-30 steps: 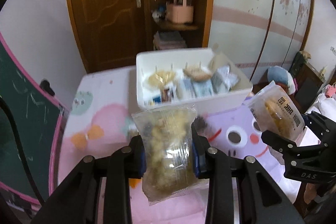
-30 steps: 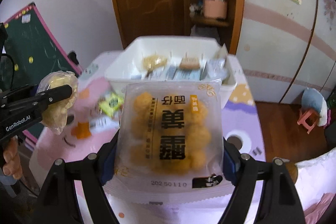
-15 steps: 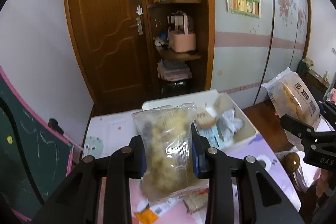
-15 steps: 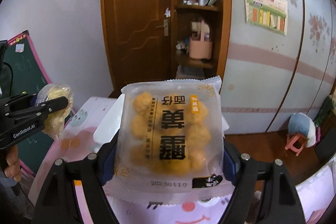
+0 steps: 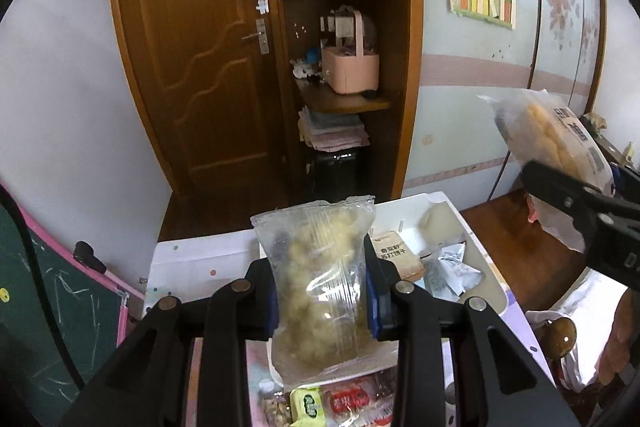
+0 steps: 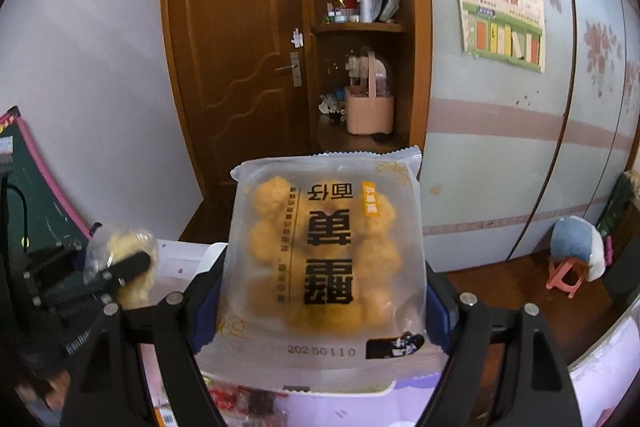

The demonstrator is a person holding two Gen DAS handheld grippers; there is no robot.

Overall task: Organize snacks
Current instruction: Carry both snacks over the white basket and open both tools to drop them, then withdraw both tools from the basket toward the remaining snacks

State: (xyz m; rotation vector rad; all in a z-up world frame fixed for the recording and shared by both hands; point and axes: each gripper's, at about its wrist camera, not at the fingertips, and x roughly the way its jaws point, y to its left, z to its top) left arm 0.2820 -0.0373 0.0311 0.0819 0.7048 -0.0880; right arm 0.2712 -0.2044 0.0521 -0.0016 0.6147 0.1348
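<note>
Gripping snack bags: left tool [image 5: 322, 301] narrowly (right tool [image 6: 320, 307] wide).

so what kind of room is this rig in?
Looks like a home, probably a child's bedroom or playroom. Cues: a wooden door beside built-in shelves of household bits, a chalkboard easel, and a plush toy on a small stool.

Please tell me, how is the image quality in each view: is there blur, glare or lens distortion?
Left wrist view: the door bows with fisheye distortion, corners are black, and glare streaks the clear snack bag. Right wrist view: the printed snack pack is sharp, the left gripper looks blurred, and the wall poster is washed out.
</note>
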